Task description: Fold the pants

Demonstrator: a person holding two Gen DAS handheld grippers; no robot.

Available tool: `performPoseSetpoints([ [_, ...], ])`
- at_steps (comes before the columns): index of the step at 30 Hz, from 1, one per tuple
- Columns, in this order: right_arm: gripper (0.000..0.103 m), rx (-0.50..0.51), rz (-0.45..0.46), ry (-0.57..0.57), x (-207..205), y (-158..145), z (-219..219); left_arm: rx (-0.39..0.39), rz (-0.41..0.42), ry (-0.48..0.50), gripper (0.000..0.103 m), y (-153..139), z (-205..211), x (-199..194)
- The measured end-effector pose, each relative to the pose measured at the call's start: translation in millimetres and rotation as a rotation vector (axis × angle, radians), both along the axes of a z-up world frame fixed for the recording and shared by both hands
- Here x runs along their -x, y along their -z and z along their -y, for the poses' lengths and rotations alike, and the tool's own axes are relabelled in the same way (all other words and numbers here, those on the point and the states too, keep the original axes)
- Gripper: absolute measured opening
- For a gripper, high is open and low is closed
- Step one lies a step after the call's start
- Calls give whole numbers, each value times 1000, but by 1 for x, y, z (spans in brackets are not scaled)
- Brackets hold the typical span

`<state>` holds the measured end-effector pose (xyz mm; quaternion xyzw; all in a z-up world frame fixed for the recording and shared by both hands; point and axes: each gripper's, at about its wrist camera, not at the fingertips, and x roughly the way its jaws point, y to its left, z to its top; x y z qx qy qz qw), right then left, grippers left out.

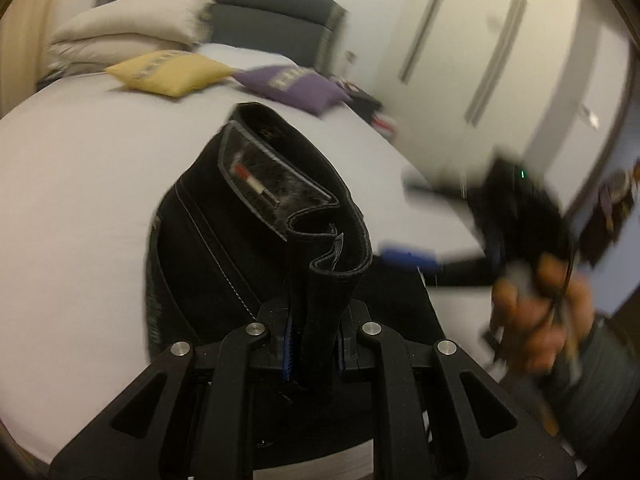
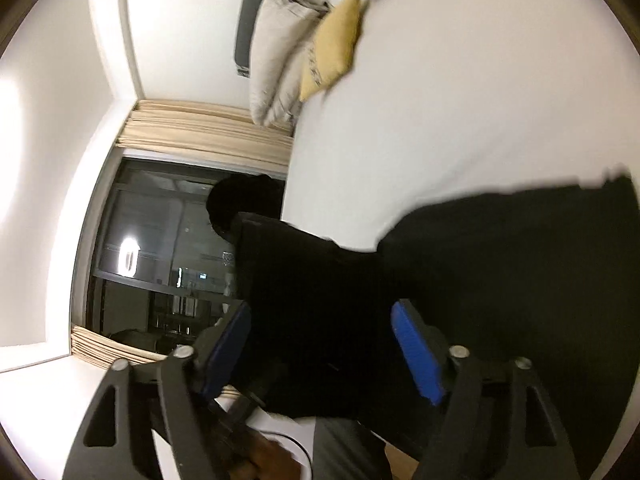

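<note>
Black pants [image 1: 256,216] lie on the white bed [image 1: 80,184]. My left gripper [image 1: 316,344] is shut on the bunched waistband, which stands up from between its blue pads, with the inside label showing. My right gripper [image 2: 324,344] is open, its blue pads [image 2: 418,352] wide apart with the black pants fabric [image 2: 500,280] seen beyond them; it is rolled on its side. In the left wrist view the right gripper [image 1: 412,258] shows blurred at the right, held in a hand above the bed's edge.
A yellow cushion [image 1: 168,72] and a purple cushion [image 1: 292,84] lie near the head of the bed, with stacked pale pillows [image 1: 128,28] against a dark headboard [image 1: 272,4]. White wardrobe doors [image 1: 480,60] stand to the right. A dark window [image 2: 160,260] with curtains is on the far side.
</note>
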<state>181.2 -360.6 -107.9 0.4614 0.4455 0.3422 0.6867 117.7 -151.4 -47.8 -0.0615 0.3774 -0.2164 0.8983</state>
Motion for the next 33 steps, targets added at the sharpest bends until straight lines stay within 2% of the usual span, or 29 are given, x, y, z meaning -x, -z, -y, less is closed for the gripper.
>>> performPoseSetpoints([
  [3, 89, 33, -8, -32, -6, -7, -1, -45, -16, 46, 13, 19, 32, 1],
  [8, 89, 103, -44, -109, -23, 2, -16, -151, 2, 130, 13, 41, 73, 20],
  [10, 81, 142, -40, -126, -28, 5, -21, -206, 11, 156, 13, 50, 85, 33],
  [11, 65, 188, -28, -133, -29, 6, -23, -239, 19, 158, 13, 53, 91, 34],
  [12, 40, 253, -9, -151, -29, 5, -24, -256, 23, 157, 13, 56, 96, 32],
  [14, 20, 296, 0, -150, -25, 7, -12, -272, 19, 163, 14, 63, 99, 34],
  [15, 15, 301, -6, -137, -23, 10, -2, -275, 20, 173, 14, 66, 104, 31],
  [18, 13, 308, -17, -88, -16, 16, 28, -297, 38, 219, 14, 67, 131, 45],
  [25, 12, 318, 2, 19, 11, 18, 88, -326, 58, 320, 14, 76, 190, 44],
  [30, 12, 339, -41, 49, 5, 44, 99, -374, -21, 341, 17, 121, 223, 15],
  [33, 14, 317, -89, 62, 1, 70, 104, -357, -50, 347, 28, 138, 227, 7],
])
